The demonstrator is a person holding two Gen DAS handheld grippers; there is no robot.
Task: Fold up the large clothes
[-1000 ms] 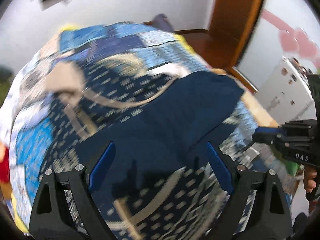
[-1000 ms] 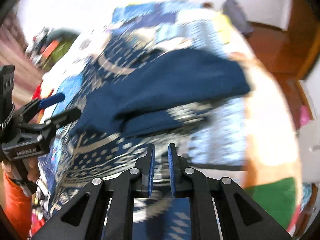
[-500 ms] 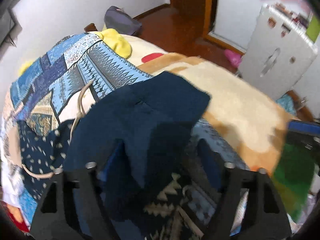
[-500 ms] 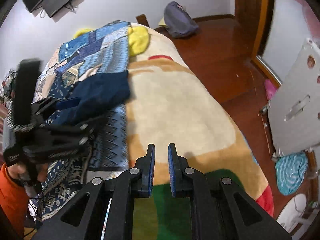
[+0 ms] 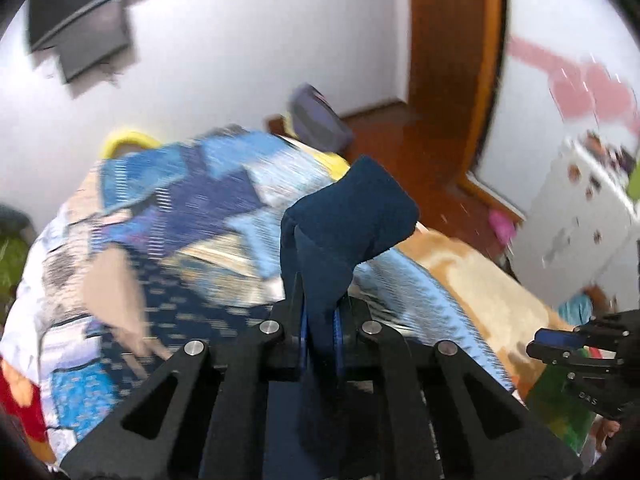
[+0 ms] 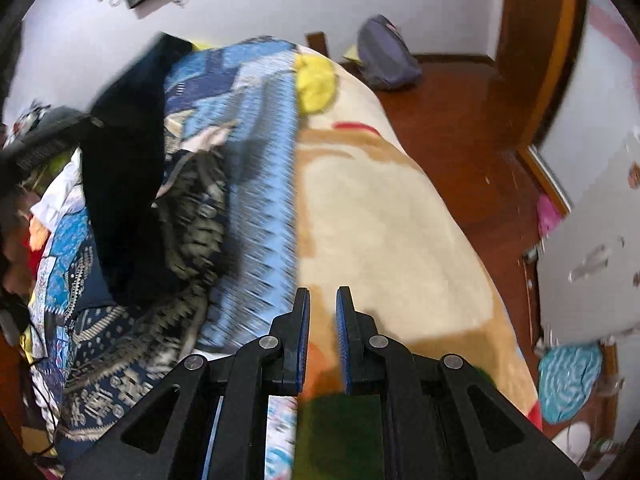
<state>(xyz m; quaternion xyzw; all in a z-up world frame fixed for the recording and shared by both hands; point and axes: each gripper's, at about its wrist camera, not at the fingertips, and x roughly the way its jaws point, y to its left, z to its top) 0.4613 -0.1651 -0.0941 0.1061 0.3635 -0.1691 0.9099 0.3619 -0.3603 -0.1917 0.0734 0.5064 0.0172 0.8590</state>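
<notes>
Up front, the left claw [image 5: 319, 320] pinches the navy garment [image 5: 348, 216]; the right claw [image 6: 322, 320] sits nearly closed, empty.

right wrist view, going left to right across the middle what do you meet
dark navy garment → blue patterned cloth → cream blanket → wooden floor → white cabinet
</notes>
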